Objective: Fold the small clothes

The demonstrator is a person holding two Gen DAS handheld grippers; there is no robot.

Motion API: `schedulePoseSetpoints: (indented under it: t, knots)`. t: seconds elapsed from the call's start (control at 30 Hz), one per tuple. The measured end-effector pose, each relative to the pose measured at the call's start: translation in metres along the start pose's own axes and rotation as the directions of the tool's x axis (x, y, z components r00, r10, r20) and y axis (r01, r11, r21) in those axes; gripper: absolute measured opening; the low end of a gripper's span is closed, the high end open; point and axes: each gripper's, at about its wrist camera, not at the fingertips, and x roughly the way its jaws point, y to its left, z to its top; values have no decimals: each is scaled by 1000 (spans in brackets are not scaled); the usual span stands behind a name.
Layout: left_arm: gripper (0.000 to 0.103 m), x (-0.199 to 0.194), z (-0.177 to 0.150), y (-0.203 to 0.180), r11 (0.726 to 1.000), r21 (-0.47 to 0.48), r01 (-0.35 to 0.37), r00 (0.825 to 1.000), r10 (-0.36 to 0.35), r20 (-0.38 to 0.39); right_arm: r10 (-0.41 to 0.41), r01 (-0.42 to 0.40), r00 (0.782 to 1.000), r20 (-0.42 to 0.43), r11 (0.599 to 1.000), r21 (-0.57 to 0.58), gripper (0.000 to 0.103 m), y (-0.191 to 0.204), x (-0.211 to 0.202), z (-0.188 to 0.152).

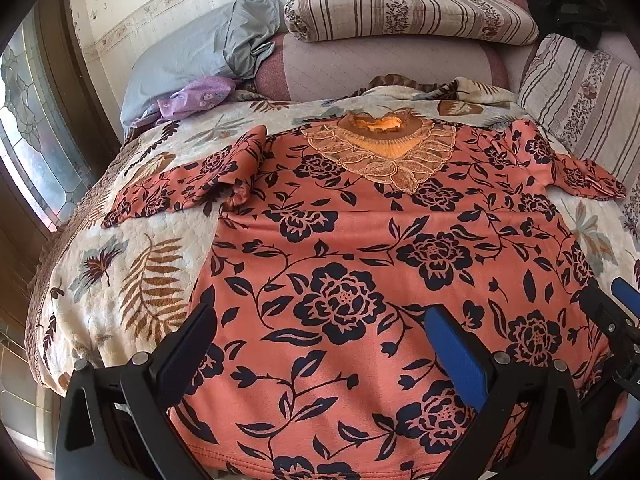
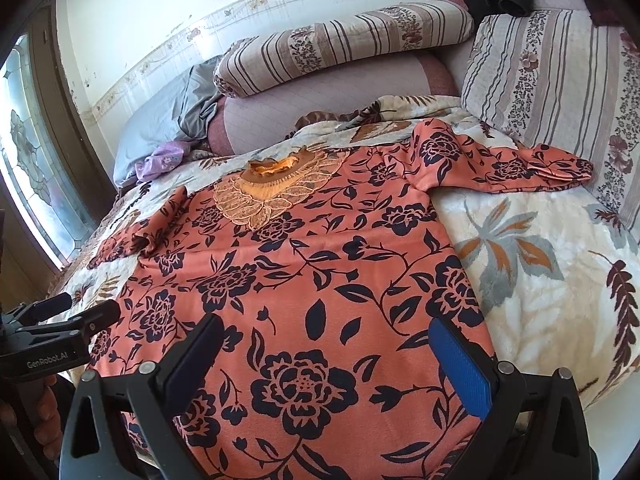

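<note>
A coral top with dark flower print [image 1: 360, 248] [image 2: 304, 280] lies flat and face up on the bed, its embroidered collar [image 1: 384, 148] [image 2: 276, 188] at the far end. Its left sleeve [image 1: 180, 188] is bunched, and its right sleeve [image 2: 520, 168] stretches toward the striped pillow. My left gripper [image 1: 320, 320] hovers open over the hem's left part, nothing between its fingers. My right gripper [image 2: 328, 330] hovers open over the hem's right part, also empty. Each gripper shows at the edge of the other's view: the right gripper [image 1: 616, 308] and the left gripper [image 2: 76, 312].
The bed carries a cream leaf-print blanket [image 2: 540, 280]. At the head lie a striped bolster [image 1: 408, 12], a grey pillow [image 1: 192, 60], a purple cloth [image 1: 196, 96] and black clothing [image 1: 568, 0]. A striped pillow [image 2: 560, 92] lies right, a window [image 1: 32, 140] left. A hand [image 2: 44, 412] shows.
</note>
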Motion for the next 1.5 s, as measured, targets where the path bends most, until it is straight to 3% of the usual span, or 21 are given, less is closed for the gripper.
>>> schedulePoseSetpoints:
  t: [0.57, 0.7, 0.8, 0.83, 0.93, 1.03, 1.1, 1.27, 1.37, 1.43, 1.5]
  knots:
    - [103, 40, -18, 21, 1000, -19, 14, 997, -15, -77, -10, 10, 1000, 12, 1000, -9, 103, 2, -1, 1]
    - [103, 51, -19, 30, 1000, -20, 5, 996, -7, -93, 45, -51, 997, 57, 994, 92, 103, -16, -19, 8]
    - [103, 62, -21, 39, 1000, -13, -15, 995, 14, -102, 144, -182, 977, 155, 946, 268, 103, -57, -43, 21]
    - [103, 68, -21, 42, 1000, -15, -25, 993, 23, -112, 140, -192, 973, 183, 934, 302, 103, -71, -49, 27]
    - [103, 84, -17, 49, 999, -38, -33, 990, 27, -135, 97, -161, 979, 178, 907, 389, 103, -123, -46, 46]
    - [103, 93, -6, 49, 998, -41, -37, 993, 33, -110, 121, -189, 980, 161, 828, 528, 103, -189, -31, 58]
    - [103, 99, 4, 48, 999, -34, -33, 996, 30, -88, 73, -147, 986, 147, 793, 592, 101, -229, -23, 66]
    - [103, 119, 21, 43, 1000, -1, -19, 998, 19, -60, 1, -119, 988, 156, 653, 748, 95, -316, 6, 91]
    - [103, 132, 17, 48, 1000, -18, 17, 998, -18, -56, -39, -88, 990, 132, 563, 822, 74, -354, 29, 102]
    - [103, 136, 15, 59, 993, -88, 73, 995, -78, -57, -58, -64, 992, 114, 546, 835, 67, -367, 42, 110]
    - [103, 137, 15, 61, 990, -103, 95, 994, -101, -52, -75, -39, 993, 96, 548, 836, 50, -374, 54, 120]
